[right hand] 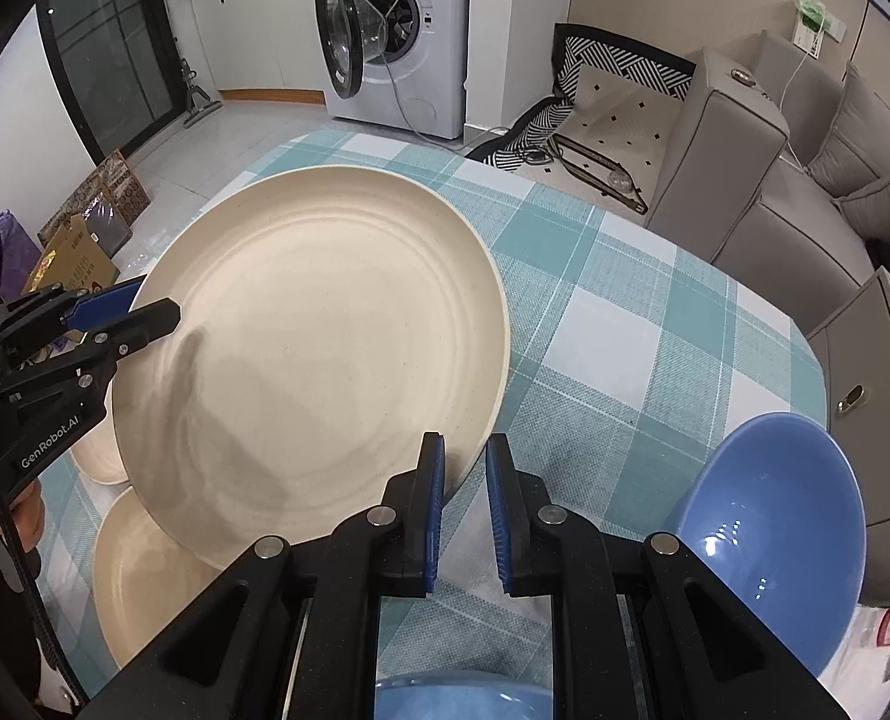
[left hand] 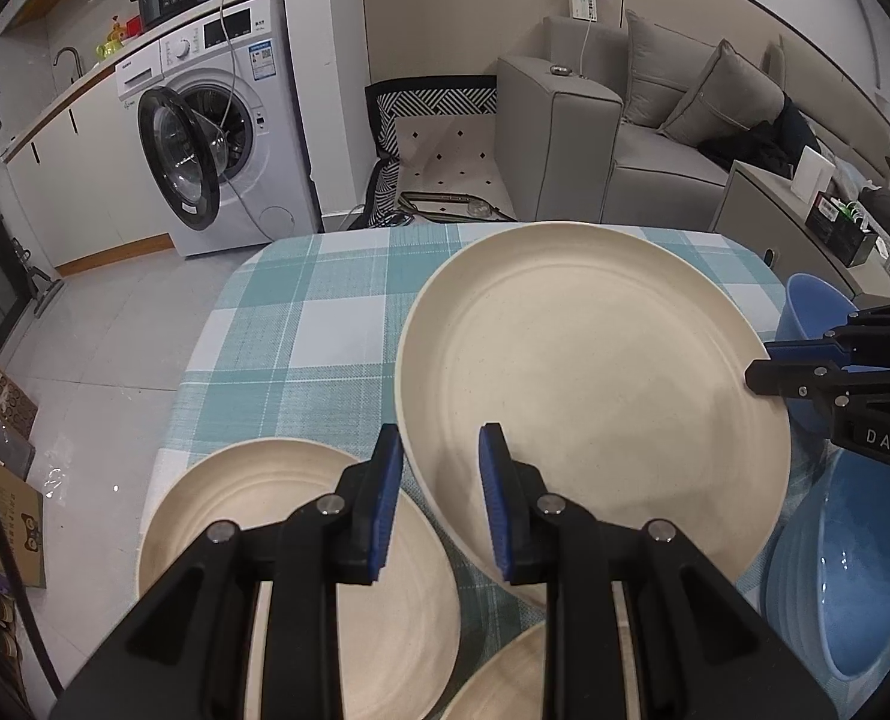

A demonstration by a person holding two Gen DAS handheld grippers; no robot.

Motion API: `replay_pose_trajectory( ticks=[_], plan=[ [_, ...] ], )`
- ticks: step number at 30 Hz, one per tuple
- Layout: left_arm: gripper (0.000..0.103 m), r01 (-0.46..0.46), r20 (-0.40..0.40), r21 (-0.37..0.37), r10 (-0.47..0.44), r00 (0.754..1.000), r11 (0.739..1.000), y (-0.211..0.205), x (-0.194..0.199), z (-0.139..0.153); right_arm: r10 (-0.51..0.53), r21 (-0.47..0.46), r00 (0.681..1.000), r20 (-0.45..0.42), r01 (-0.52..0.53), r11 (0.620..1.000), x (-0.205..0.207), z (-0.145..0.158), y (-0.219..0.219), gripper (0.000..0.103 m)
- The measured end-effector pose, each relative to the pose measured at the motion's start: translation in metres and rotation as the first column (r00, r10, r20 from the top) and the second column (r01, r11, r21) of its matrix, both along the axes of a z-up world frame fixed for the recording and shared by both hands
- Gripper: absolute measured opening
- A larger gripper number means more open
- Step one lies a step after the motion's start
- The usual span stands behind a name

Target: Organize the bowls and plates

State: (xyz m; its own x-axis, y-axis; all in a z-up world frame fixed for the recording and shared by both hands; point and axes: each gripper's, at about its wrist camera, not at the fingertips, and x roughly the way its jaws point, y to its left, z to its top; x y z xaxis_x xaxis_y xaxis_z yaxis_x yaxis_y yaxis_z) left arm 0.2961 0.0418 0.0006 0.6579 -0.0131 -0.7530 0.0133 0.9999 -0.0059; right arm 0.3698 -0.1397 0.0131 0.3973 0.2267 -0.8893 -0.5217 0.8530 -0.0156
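A large cream plate (left hand: 589,372) hangs tilted above the plaid table, gripped at opposite rims. My left gripper (left hand: 441,438) is shut on its near-left rim, which shows between the blue pads; the right wrist view shows this gripper (right hand: 151,300) clamped on the plate (right hand: 313,324). My right gripper (right hand: 464,444) is shut on the plate's lower right rim, and appears in the left wrist view (left hand: 763,360) biting the right rim. Two smaller cream plates (left hand: 301,546) (left hand: 505,684) lie on the cloth below. Blue bowls (right hand: 775,528) (left hand: 853,570) stand at the right.
The table (right hand: 655,324) has a teal and white checked cloth with bare cloth at the far side. A washing machine (left hand: 217,120) with its door open stands beyond, and a grey sofa (left hand: 655,138) at the right. Cardboard boxes (right hand: 79,240) lie on the floor at the left.
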Motion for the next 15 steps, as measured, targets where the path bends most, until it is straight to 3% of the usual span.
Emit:
replay_pose_trajectory(
  ticks=[15],
  plan=[
    [0.024, -0.009, 0.048, 0.015, 0.008, 0.999, 1.000, -0.005, -0.035, 0.026, 0.000, 0.060, 0.998, 0.064, -0.004, 0.998, -0.033, 0.030, -0.010, 0.014]
  ],
)
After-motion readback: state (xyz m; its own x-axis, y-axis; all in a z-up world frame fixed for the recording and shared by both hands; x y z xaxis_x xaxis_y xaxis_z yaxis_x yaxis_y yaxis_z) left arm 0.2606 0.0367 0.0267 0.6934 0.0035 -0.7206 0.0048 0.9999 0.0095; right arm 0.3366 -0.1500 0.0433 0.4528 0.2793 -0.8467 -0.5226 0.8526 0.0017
